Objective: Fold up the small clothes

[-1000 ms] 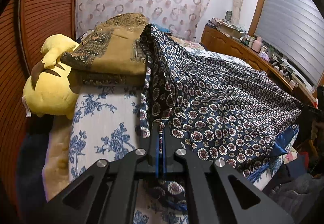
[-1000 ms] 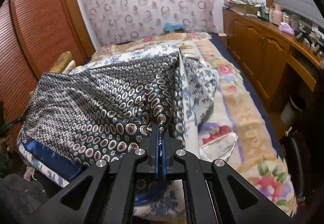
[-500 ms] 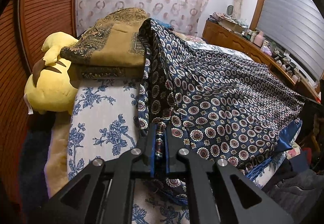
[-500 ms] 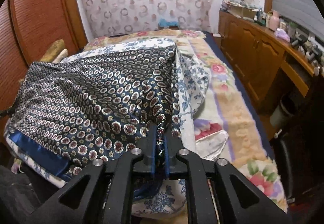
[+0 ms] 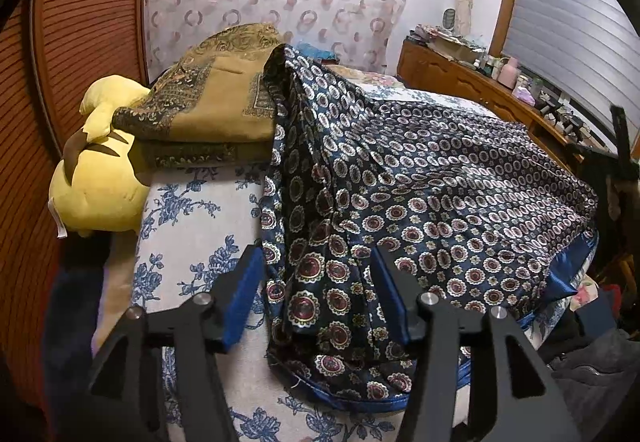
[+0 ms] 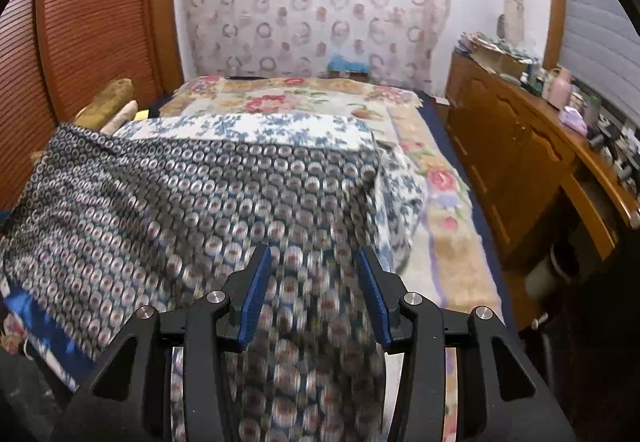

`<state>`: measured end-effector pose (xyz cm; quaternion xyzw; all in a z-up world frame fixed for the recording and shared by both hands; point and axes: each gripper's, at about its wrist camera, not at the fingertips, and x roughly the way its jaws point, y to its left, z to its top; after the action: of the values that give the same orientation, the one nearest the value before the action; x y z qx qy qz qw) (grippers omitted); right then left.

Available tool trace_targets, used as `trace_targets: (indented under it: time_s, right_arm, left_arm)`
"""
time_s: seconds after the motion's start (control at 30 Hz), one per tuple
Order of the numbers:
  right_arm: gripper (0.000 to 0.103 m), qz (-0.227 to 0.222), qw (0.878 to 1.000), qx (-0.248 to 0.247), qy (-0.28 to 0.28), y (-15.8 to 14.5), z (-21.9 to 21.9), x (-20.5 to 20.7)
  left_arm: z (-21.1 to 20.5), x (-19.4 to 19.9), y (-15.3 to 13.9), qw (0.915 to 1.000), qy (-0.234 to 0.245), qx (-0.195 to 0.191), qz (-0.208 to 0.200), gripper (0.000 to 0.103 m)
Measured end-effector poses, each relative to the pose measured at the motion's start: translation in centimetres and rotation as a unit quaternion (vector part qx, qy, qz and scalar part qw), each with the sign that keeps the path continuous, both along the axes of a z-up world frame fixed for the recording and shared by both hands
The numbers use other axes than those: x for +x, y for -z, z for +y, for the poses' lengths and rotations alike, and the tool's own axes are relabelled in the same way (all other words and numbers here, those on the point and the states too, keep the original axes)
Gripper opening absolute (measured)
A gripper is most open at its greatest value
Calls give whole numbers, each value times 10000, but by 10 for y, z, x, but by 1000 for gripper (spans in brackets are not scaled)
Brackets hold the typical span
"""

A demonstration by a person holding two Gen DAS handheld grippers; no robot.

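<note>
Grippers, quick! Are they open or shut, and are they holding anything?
Left gripper: open, jaws have just been opening; the patterned cloth lies loose between them.
Right gripper: open, jaws also just opening; same cloth between them, not pinched.

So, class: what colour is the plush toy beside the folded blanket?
Yellow with brown markings; the plush toy shows best in the left wrist view.
</note>
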<state>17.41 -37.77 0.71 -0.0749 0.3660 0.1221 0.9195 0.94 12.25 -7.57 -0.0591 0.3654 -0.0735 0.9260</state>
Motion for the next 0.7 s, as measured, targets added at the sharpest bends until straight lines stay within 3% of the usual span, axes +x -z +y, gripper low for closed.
trace_targets:
  time_s: [0.27, 0.63, 0.67, 0.7]
  right_arm:
    - [45, 526, 9981, -225, 222, 23, 5, 86]
    - [44, 1112, 9920, 138, 585, 48, -11, 139]
    - [41, 1117, 9920, 155, 568, 49, -11, 140]
    - [30, 1114, 9921, 160, 556, 48, -11, 141]
  left_arm:
    - [-1, 5, 14, 9995, -130, 136, 245, 55]
    - [-2, 9, 20, 9992, -197, 209, 284, 55]
    - [-2, 9, 20, 9992, -199, 218, 280, 55]
    - [-3, 10, 20, 9992, -198, 229, 278, 55]
